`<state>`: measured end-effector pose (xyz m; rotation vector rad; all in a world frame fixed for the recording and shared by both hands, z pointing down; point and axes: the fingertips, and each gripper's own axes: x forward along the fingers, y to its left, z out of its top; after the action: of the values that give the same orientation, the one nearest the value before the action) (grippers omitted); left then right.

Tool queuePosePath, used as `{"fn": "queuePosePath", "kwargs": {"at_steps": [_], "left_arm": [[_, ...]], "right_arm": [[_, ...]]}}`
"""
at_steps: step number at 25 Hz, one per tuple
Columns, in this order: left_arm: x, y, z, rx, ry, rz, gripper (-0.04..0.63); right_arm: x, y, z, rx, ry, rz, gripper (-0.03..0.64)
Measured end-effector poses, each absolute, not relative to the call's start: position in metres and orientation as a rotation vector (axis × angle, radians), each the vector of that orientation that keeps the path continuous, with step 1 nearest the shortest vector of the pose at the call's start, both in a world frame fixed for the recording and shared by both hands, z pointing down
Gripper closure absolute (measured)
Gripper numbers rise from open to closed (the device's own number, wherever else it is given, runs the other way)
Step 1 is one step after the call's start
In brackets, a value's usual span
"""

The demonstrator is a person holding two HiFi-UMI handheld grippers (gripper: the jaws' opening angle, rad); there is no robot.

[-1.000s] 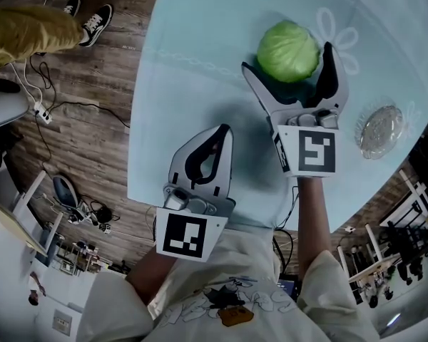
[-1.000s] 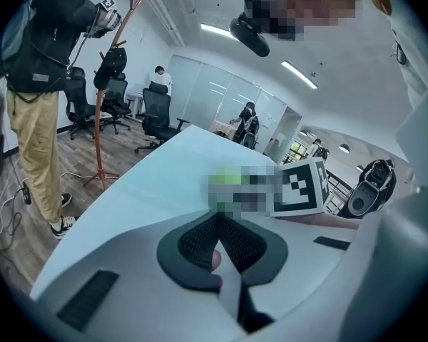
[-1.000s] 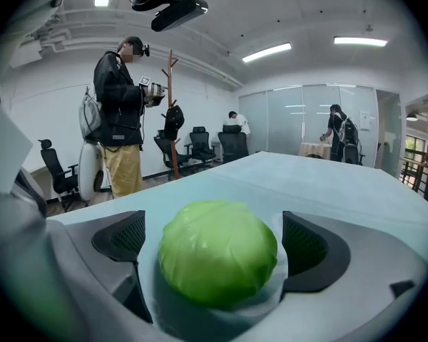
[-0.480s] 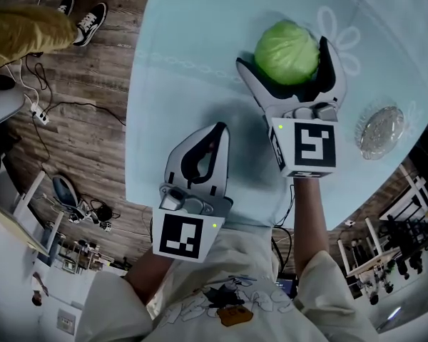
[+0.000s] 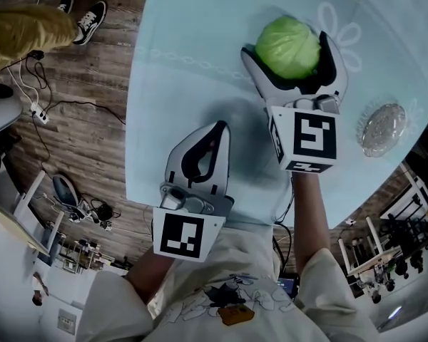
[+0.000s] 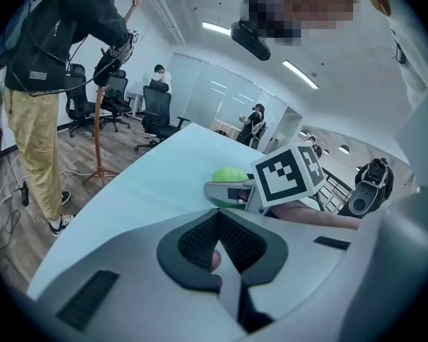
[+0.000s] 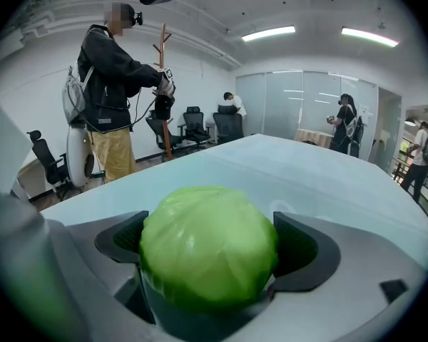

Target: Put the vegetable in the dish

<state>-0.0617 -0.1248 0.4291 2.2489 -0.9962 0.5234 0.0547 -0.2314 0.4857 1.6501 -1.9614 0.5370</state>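
Between the jaws of the right gripper (image 5: pixel 287 45): a green cabbage (image 5: pixel 288 46), with a pad against each side; the gripper is clenched on it.
Cabbage position: over the pale table (image 5: pixel 192 63), just ahead of the gripper's marker cube; contact with the table cannot be told.
Dish (image 5: pixel 382 129): clear glass, to the right of the right gripper, apart from it, near the table edge.
Left gripper (image 5: pixel 217 130): behind and to the left of the right gripper, jaws closed together, grasping nothing.
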Motion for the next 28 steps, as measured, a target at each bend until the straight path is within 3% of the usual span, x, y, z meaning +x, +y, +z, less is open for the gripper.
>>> {"fn": "queuePosePath", "kwargs": {"at_steps": [12,28], "left_arm": [[-0.070,-0.127,0.429,2.263,-1.028,0.552,0.589],[-0.031,-0.100,0.409,2.319,-1.005,0.560,0.589]], "right_arm": [[0.054,-0.217,0.477,1.671,-1.986,0.504,0.049],[0.088,-0.185,0.434,1.752,-2.042,0.459,0.049]]}}
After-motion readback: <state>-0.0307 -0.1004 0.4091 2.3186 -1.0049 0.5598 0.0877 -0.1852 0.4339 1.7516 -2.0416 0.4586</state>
